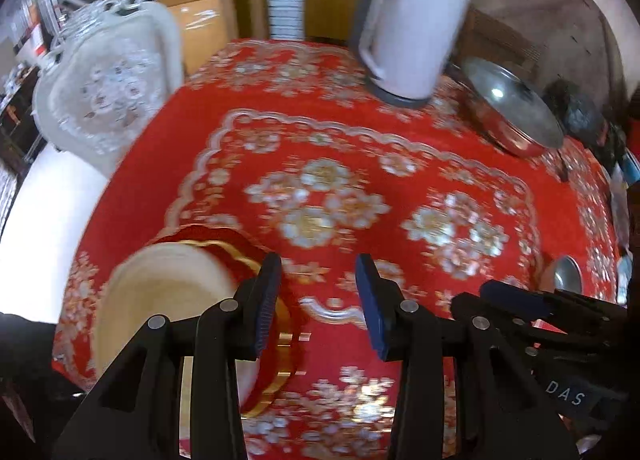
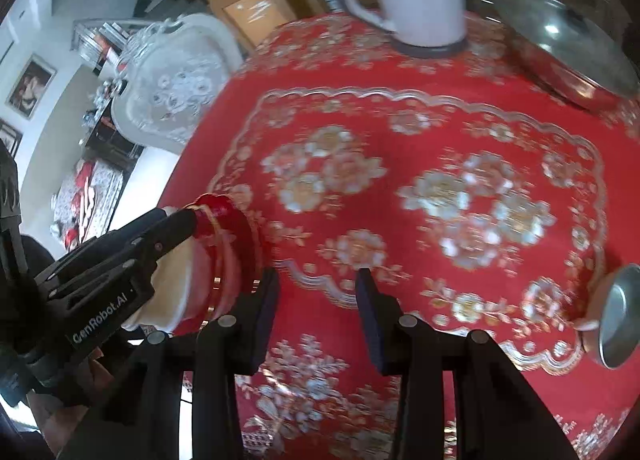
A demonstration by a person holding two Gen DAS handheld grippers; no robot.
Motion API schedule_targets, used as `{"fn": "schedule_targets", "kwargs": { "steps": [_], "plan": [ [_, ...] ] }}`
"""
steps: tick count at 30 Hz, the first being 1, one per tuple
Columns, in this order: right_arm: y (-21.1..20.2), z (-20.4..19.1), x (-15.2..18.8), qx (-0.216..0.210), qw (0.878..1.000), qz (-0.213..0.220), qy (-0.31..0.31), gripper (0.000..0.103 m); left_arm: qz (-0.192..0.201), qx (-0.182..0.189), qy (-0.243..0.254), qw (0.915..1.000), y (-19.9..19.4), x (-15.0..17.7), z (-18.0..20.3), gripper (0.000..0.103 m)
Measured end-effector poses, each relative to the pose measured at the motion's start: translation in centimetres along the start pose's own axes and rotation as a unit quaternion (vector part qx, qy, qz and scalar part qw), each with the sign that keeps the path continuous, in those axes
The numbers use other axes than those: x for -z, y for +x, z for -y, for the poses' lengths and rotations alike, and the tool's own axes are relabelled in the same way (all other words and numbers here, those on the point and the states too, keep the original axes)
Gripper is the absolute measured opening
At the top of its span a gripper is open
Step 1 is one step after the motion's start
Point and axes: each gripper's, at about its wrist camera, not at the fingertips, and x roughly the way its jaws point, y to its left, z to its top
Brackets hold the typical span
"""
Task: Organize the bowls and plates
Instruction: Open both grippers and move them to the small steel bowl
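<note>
i see a stack of red bowls (image 1: 256, 260) with gold rims and cream insides at the near left edge of the table (image 1: 340, 131), lying tipped so the openings face left and toward me; the stack's long axis runs roughly level, left to right, in the right wrist view. a small steel bowl (image 2: 616, 324) sits well apart at the right edge, tilted with its mouth toward the middle. my left gripper (image 1: 318, 300) shows its jaws partly apart over bare cloth, nothing between them in its own view, though the red rim sits just beside the left finger; from the right wrist view its tip looks to meet the rim of the stack, and i cannot tell whether it pinches it. my right gripper (image 2: 316, 300) stands partly apart with only cloth between the pads. writing i can read: "genrobot.ai" on the left gripper's body and "das" on the right gripper's body. farther back stand a white kettle (image 1: 408, 39) on a grey base and a steel lidded pan (image 1: 516, 107). a white ornate chair (image 1: 104, 91) stands beside the table's left.
</note>
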Motion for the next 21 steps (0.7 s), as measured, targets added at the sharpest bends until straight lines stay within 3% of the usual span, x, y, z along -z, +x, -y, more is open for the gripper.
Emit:
{"fn": "schedule_targets", "kwargs": {
  "steps": [9, 21],
  "plan": [
    [-2.3, 5.7, 1.0, 0.014, 0.999, 0.012, 0.046, 0.039, -0.014, 0.021, 0.053, 0.9983, 1.6, 0.1, 6.7, 0.038],
    [-3.5, 10.4, 2.6, 0.025, 0.996, 0.010, 0.087, 0.040, -0.030, 0.030, 0.085, 0.9954, 3.2, 0.7, 11.6, 0.038]
  ]
}}
